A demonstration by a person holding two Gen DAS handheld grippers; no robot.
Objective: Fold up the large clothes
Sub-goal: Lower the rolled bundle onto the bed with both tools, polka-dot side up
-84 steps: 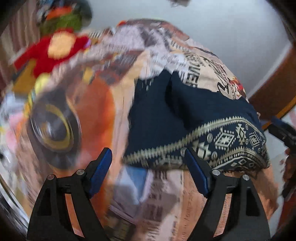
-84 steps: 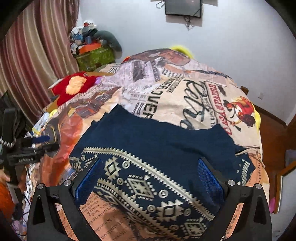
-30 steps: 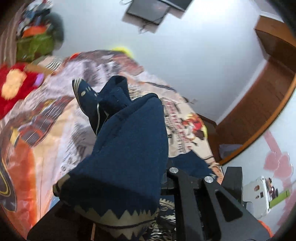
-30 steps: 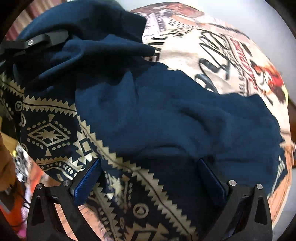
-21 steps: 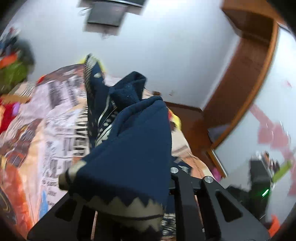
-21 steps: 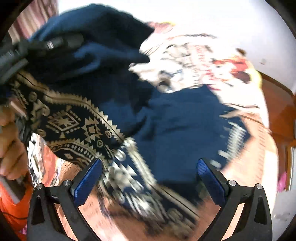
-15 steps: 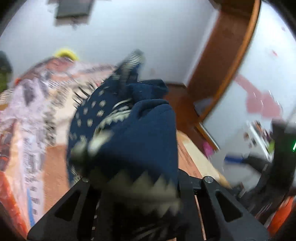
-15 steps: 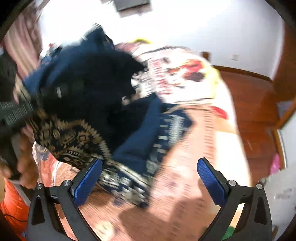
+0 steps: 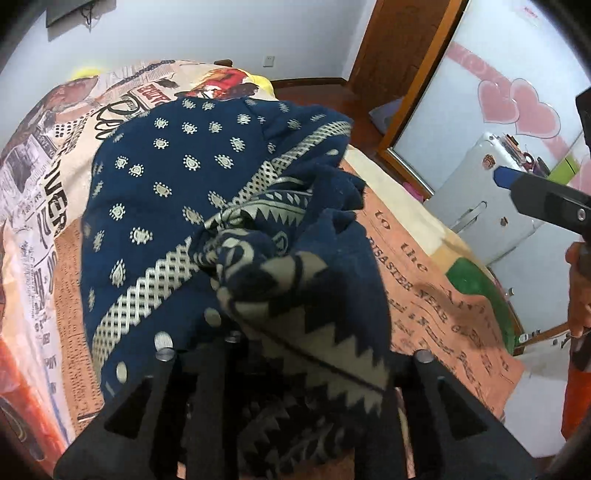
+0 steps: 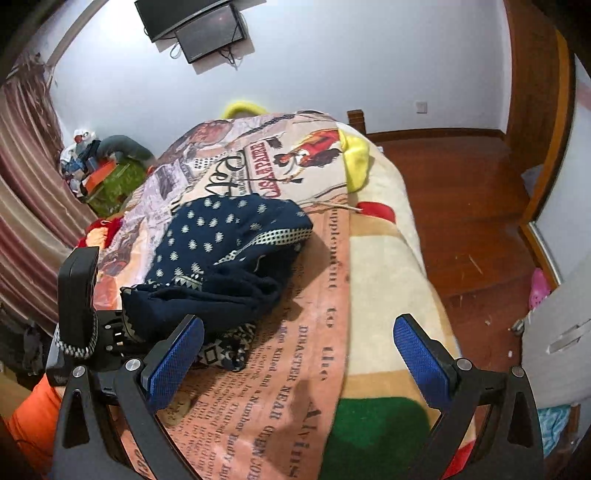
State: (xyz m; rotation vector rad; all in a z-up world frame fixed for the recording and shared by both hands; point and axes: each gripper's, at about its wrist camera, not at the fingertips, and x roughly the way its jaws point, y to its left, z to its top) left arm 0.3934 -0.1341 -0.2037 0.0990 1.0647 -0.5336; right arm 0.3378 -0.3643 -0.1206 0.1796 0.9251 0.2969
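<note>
A navy garment with cream dots and geometric bands lies bunched on the printed bedspread. My left gripper is shut on a thick fold of it; cloth drapes over the fingers and hides the tips. In the right wrist view the garment is a loose heap left of centre, with the left gripper at its near edge. My right gripper is open and empty above the bedspread, to the right of the heap. It shows at the right edge of the left wrist view.
A wooden floor lies right of the bed. A curtain and a pile of toys are at the left. A wall screen hangs at the back. A white cabinet stands near the bed's foot.
My left gripper closed on the garment, lifted it and swung it over, so the dotted side now faces up. My right gripper drew away from the cloth toward the bed's right side, still open.
</note>
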